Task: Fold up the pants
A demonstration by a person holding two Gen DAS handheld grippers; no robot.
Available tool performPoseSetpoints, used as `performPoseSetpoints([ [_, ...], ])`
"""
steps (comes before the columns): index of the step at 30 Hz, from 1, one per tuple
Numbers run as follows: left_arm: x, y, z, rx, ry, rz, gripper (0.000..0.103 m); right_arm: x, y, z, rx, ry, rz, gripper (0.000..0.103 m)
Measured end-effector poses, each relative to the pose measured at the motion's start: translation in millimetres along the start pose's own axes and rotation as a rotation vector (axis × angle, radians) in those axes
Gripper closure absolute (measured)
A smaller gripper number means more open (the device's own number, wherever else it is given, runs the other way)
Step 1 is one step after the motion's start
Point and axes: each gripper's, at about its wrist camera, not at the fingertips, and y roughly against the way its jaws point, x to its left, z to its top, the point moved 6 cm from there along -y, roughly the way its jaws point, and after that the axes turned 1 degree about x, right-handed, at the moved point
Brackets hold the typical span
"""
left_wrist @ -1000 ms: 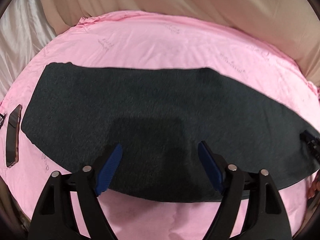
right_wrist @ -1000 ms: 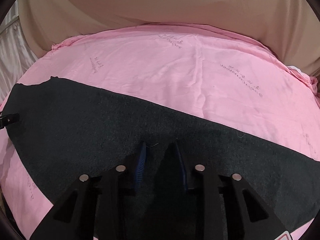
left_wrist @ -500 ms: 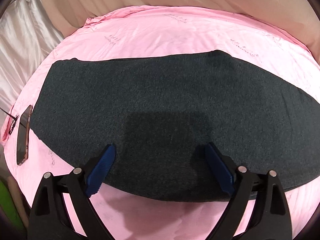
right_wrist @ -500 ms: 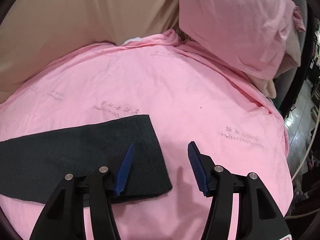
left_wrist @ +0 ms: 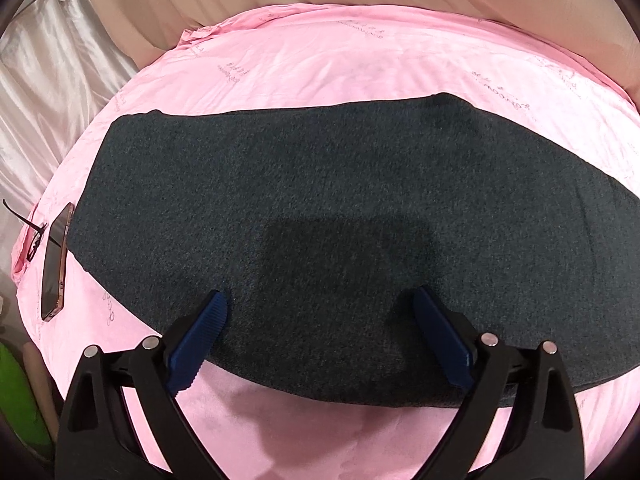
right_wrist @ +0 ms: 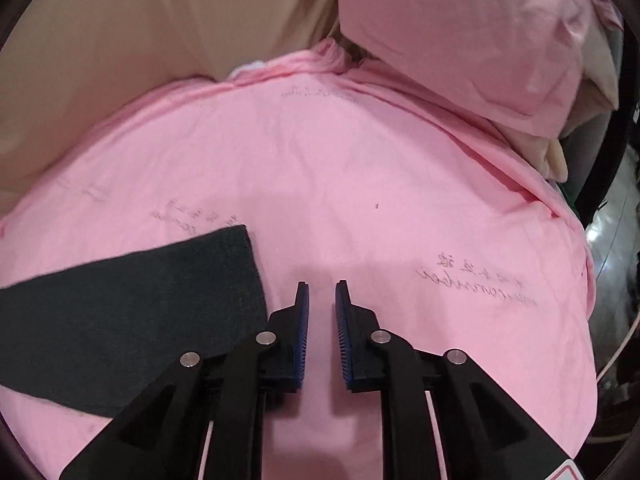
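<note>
Left wrist view: the left gripper [left_wrist: 318, 312] hangs over the near edge of the dark charcoal pants [left_wrist: 340, 216], its blue-padded fingers [left_wrist: 200, 330] spread wide and gripping nothing. The pants lie flat in a long band across the pink bedsheet [left_wrist: 340, 60]. At the far left a phone [left_wrist: 56, 256] rests on the sheet just beside the pants' end, with a thin black cable [left_wrist: 24, 220] next to it.

Right wrist view: the right gripper [right_wrist: 321, 322] sits above bare pink sheet, fingers [right_wrist: 302, 328] drawn close with a narrow gap, nothing between them. The pants' hemmed end [right_wrist: 132, 300] lies just left of the fingers. A pink pillow [right_wrist: 460, 32] is propped at the far right.
</note>
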Motion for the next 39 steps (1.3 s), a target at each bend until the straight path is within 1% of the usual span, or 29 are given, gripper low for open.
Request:
performPoseSetpoints([
  [1,1,-1,0,-0.001,0.002,-0.003,0.01,1,10,-6,-0.006,-0.017,0.027,0.054],
  [2,1,-1,0,-0.001,0.003,-0.004,0.01,3,15,-14,0.001,-0.034,0.052,0.045],
  [4,2,-2,2,0.0,0.004,-0.003,0.01,9,12,-21,0.036,-0.047,0.096,0.045],
  [6,3,-2,3,0.001,0.004,-0.001,0.01,14,2,-27,0.063,-0.051,0.087,0.045],
  [7,3,-1,2,0.0,0.004,-0.003,0.01,16,-2,-30,0.062,-0.034,0.074,0.048],
  [8,3,0,1,0.0,0.005,-0.006,0.01,22,-4,-31,0.066,-0.012,0.07,0.079],
  [9,3,2,-1,0.0,0.003,-0.009,0.01,27,-5,-32,0.073,0.006,0.047,0.097],
  [10,3,4,-3,0.0,-0.004,-0.01,0.01,29,-2,-29,0.063,0.018,0.039,0.095],
  [13,5,9,-6,0.004,-0.028,-0.012,0.01,29,26,-18,-0.023,0.036,0.043,0.096],
  [14,6,9,-8,0.005,-0.034,-0.012,0.01,24,23,-19,-0.008,0.04,0.033,0.096],
  [15,7,8,-9,0.006,-0.04,-0.014,0.01,17,11,-23,0.04,0.041,0.012,0.095],
  [16,7,7,-10,0.006,-0.043,-0.015,0.01,10,-3,-32,0.096,0.032,0.0,0.092],
  [17,7,6,-10,0.004,-0.045,-0.013,0.009,8,-4,-34,0.081,0.009,0.03,0.084],
  [18,7,7,-10,0.003,-0.044,-0.01,0.009,5,1,-35,0.07,-0.027,0.034,0.082],
  [19,7,7,-10,0.005,-0.038,-0.008,0.009,4,6,-36,0.061,-0.051,0.029,0.071],
  [20,7,8,-11,0.008,-0.034,-0.007,0.009,4,13,-36,0.04,-0.069,0.029,0.058],
  [22,7,8,-11,0.01,-0.03,-0.008,0.008,7,18,-38,0.024,-0.085,0.059,0.044],
  [23,7,8,-11,0.01,-0.03,-0.009,0.008,9,16,-40,0.035,-0.089,0.062,0.041],
  [26,8,10,-12,0.013,-0.014,-0.02,0.008,15,-2,-44,0.077,-0.073,0.035,0.038],
  [27,10,11,-12,0.015,-0.009,-0.024,0.008,18,-2,-42,0.071,-0.06,0.028,0.039],
  [28,11,12,-13,0.015,0.0,-0.035,0.008,21,-2,-41,0.076,-0.066,0.051,0.045],
  [29,12,14,-14,0.013,0.005,-0.047,0.008,22,-6,-39,0.088,-0.083,0.09,0.062],
  [30,12,16,-15,0.01,0.007,-0.058,0.008,24,-9,-38,0.102,-0.098,0.102,0.069],
  [31,15,18,-17,0.006,0.009,-0.07,0.008,25,-9,-35,0.101,-0.099,0.078,0.077],
  [32,17,19,-18,0.006,0.012,-0.079,0.008,29,-7,-32,0.099,-0.102,0.077,0.092],
  [33,19,20,-19,0.007,0.014,-0.089,0.008,35,-1,-28,0.084,-0.116,0.1,0.092],
  [34,21,20,-21,0.009,0.016,-0.102,0.008,48,11,-20,0.055,-0.125,0.146,0.092],
  [36,24,19,-24,0.011,0.023,-0.131,0.008,85,38,-4,-0.001,-0.097,0.236,0.092],
  [39,25,14,-28,0.008,0.025,-0.165,0.008,185,85,14,-0.067,0.07,0.378,0.092],
])
